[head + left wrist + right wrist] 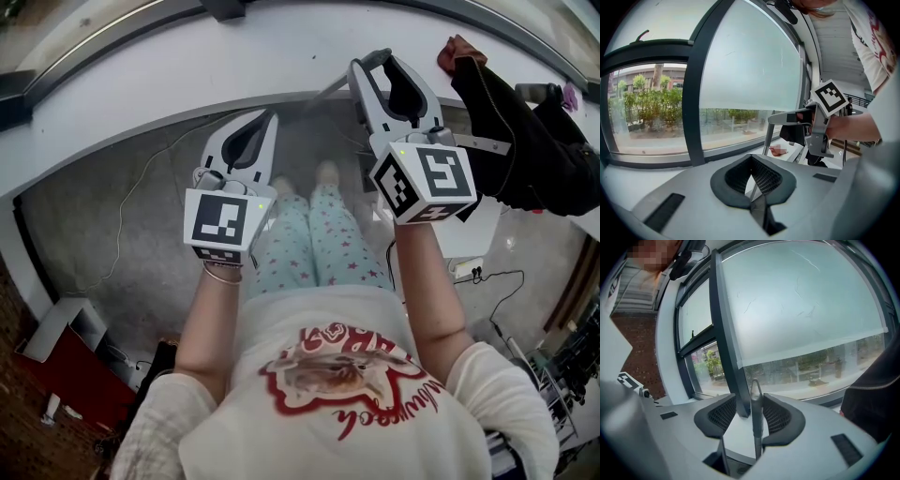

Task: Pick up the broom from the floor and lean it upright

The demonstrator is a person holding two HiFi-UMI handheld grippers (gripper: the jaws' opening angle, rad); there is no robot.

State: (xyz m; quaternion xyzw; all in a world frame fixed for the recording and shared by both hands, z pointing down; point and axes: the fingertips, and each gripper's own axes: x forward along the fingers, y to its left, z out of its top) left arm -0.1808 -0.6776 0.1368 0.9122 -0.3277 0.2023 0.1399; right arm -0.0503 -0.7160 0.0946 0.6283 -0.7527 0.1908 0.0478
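**Broom handle upright between parted jaws**
The right gripper [750,400] stands open around the broom handle [756,423]. The handle's long axis is vertical, apparently just beside one pad. The left gripper [751,159], jaws together and empty, is farther off.

The grey floor [141,187] runs under me up to a white curved desk [187,56] below the window. My feet [326,174] stand on the floor close to the desk's edge. A thin cable [120,220] trails across the floor on the left, and a white power strip [466,269] lies on the right with its cord. A reddish cloth [457,49] sits on the right end of the desk. Beside it a black garment [525,141] hangs over the edge.
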